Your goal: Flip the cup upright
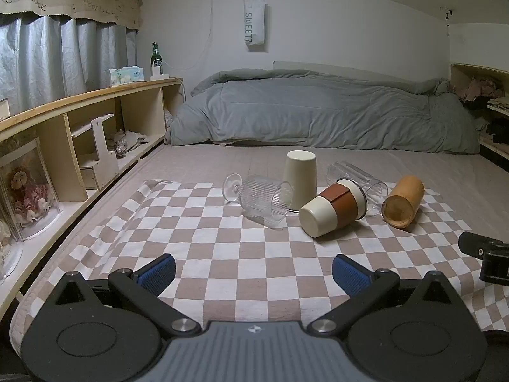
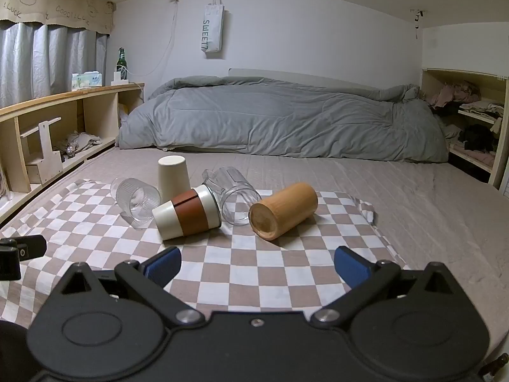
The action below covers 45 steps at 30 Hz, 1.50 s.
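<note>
Several cups lie on a checkered cloth (image 1: 222, 254) (image 2: 270, 270) on the bed. A ribbed stemmed glass (image 1: 264, 199) (image 2: 136, 200) lies on its side. A cream cup (image 1: 300, 178) (image 2: 173, 176) stands upside down. A cream cup with a brown sleeve (image 1: 332, 208) (image 2: 189, 213) lies on its side. A clear glass (image 1: 359, 181) (image 2: 233, 194) and a wooden cup (image 1: 404, 205) (image 2: 283, 210) lie on their sides too. My left gripper (image 1: 254, 273) is open and empty, short of the cups. My right gripper (image 2: 257, 264) is open and empty, in front of the wooden cup.
A rolled grey duvet (image 1: 318, 111) (image 2: 280, 121) lies across the bed behind the cups. A low wooden shelf (image 1: 95, 121) (image 2: 63, 121) runs along the left, with a green bottle (image 1: 156, 55) on top. Another shelf (image 2: 470, 121) with clothes stands at the right.
</note>
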Motion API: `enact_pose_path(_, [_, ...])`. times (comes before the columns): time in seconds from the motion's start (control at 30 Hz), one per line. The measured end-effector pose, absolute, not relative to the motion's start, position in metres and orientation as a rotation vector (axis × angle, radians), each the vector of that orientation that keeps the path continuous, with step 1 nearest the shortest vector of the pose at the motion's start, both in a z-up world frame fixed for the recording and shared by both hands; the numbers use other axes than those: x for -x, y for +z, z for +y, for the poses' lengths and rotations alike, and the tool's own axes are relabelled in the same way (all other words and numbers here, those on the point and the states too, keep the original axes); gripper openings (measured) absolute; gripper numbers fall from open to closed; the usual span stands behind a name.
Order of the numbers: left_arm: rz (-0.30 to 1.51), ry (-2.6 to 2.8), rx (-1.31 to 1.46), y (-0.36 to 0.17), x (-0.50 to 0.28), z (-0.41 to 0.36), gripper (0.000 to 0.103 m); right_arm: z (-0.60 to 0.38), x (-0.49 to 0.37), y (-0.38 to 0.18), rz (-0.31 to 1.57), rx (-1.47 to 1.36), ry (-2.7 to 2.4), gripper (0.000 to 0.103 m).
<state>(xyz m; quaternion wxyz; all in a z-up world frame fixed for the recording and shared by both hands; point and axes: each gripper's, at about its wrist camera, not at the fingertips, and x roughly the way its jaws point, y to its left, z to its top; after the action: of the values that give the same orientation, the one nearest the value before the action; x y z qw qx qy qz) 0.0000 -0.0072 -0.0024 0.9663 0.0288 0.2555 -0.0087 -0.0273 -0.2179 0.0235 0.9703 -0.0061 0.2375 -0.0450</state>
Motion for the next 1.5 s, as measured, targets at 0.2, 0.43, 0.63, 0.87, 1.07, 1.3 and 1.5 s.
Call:
enact_pose_path(0.2, [0.519, -0.017, -0.054, -0.001, 0.001, -0.011, 0.103, -0.218, 0.027, 0.023, 0.481, 0.012, -0.09, 0.103])
enact_pose_path(0.43, [0.518, -0.017, -0.055, -0.001, 0.002, -0.012, 0.103, -0.219, 0.027, 0.023, 0.481, 0.012, -0.09, 0.103])
enact_pose_path(0.63, [0.515, -0.015, -0.062, -0.004, 0.003, -0.015, 0.103, -0.219, 0.026, 0.023, 0.482, 0.012, -0.09, 0.103])
enact_pose_path(0.87, [0.518, -0.019, -0.054, -0.006, 0.0, -0.018, 0.103, -0.219, 0.027, 0.023, 0.482, 0.011, -0.089, 0.103])
enact_pose_path(1.07, [0.518, -0.018, -0.054, -0.005, 0.0, -0.015, 0.103, -0.219, 0.027, 0.023, 0.483, 0.011, -0.089, 0.103])
enact_pose_path(1.3, [0.501, -0.017, -0.07, -0.002, 0.002, -0.017, 0.103, -0.223, 0.027, 0.022, 0.471, 0.027, -0.105, 0.103])
enact_pose_path(1.5, [0.502, -0.022, -0.068, 0.0, 0.002, -0.012, 0.103, -0.244, 0.019, 0.033, 0.449, -0.032, -0.066, 0.103])
